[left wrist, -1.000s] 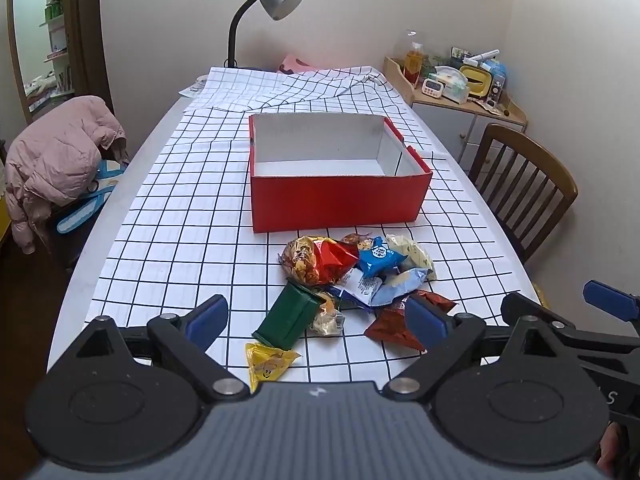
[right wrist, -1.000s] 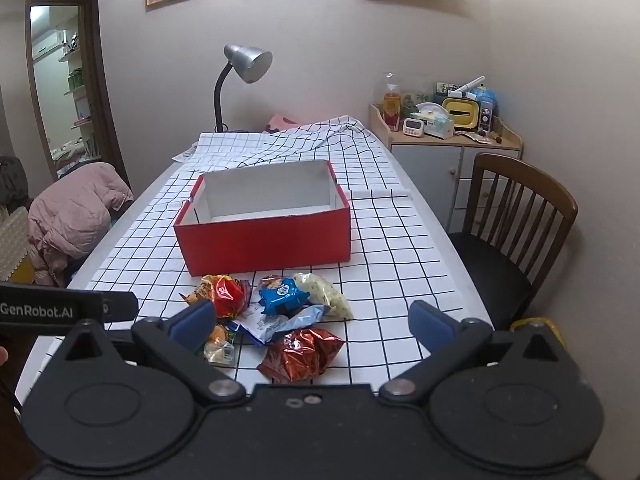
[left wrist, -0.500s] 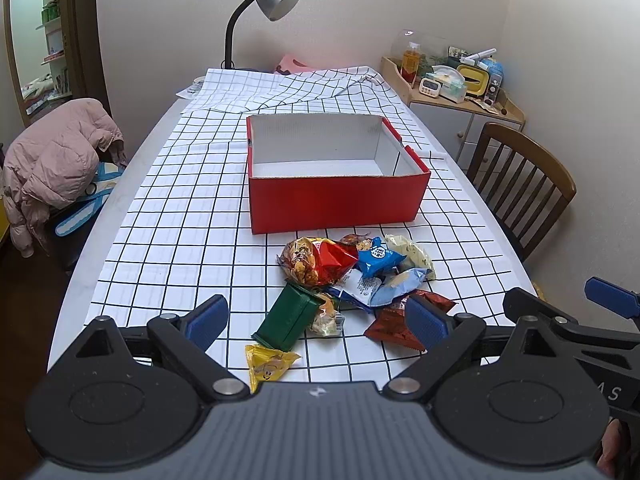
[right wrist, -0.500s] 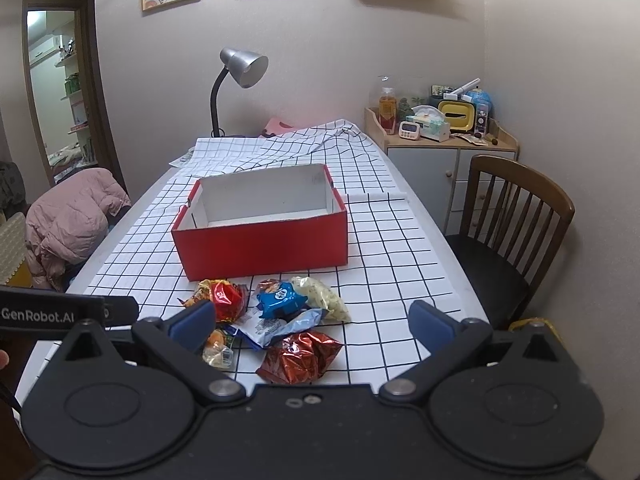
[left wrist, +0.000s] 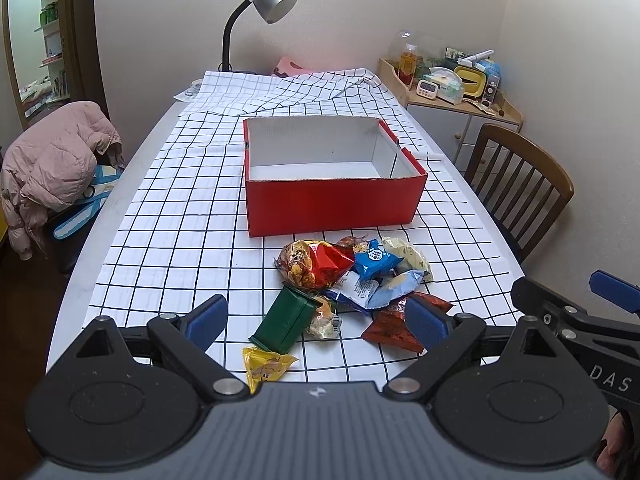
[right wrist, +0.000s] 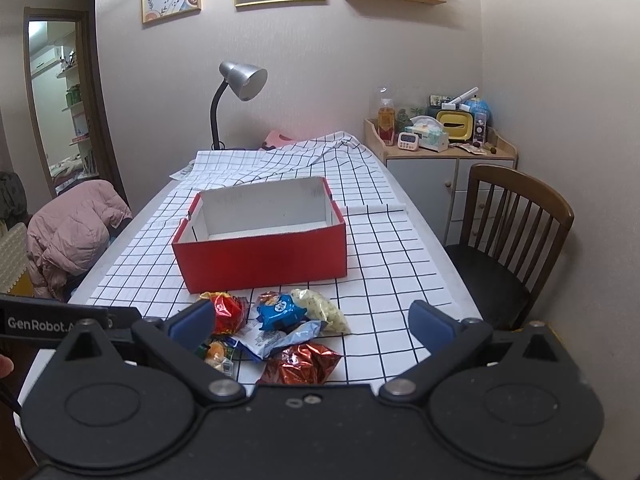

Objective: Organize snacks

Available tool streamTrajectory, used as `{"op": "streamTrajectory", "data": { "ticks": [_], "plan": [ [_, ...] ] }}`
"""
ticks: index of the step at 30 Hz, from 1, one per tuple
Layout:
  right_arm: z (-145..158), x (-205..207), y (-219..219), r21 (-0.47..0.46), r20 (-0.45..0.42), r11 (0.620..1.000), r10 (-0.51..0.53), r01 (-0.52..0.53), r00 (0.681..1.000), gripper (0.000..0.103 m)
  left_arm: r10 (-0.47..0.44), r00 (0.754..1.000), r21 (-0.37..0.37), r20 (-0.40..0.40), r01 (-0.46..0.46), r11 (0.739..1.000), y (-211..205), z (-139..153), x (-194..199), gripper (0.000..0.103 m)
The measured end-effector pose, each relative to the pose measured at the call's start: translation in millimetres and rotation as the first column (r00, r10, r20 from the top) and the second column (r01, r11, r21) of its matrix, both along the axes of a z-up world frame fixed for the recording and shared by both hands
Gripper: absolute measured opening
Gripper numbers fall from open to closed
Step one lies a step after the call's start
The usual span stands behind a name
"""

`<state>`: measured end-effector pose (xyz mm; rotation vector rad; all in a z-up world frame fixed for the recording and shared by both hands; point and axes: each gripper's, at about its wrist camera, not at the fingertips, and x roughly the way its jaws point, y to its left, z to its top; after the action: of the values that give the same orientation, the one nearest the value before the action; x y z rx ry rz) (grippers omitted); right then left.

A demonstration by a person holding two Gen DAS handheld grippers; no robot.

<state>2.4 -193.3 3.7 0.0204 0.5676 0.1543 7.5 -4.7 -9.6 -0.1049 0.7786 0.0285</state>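
Left wrist view: snack pile (left wrist: pixel 348 280) on the checked cloth, just before the empty red box (left wrist: pixel 332 208).
Both the left gripper (left wrist: pixel 316 316) and right gripper (right wrist: pixel 312 320) hover with fingers apart, holding nothing; the first pick seems pending and calls for closing on one packet.

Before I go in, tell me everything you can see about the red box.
The red box is an open, lidless rectangular carton, apparently cardboard, red outside and white inside. It sits flat on the checked tablecloth, long side facing the grippers. The part of its floor in view holds nothing. The snack pile lies just in front, apparently not touching it. Neither gripper touches it.
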Motion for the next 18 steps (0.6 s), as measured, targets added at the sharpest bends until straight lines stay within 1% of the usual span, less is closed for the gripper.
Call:
{"op": "streamTrajectory", "data": {
  "ticks": [18],
  "plan": [
    [2.5,-5.6,-0.5,0.013,0.019,1.000,0.007,-0.007,1.000,0.103,-0.003,1.000,0.004,0.018,0.003,1.000,-0.5,5.3,-3.3,0.096]
  ]
}}
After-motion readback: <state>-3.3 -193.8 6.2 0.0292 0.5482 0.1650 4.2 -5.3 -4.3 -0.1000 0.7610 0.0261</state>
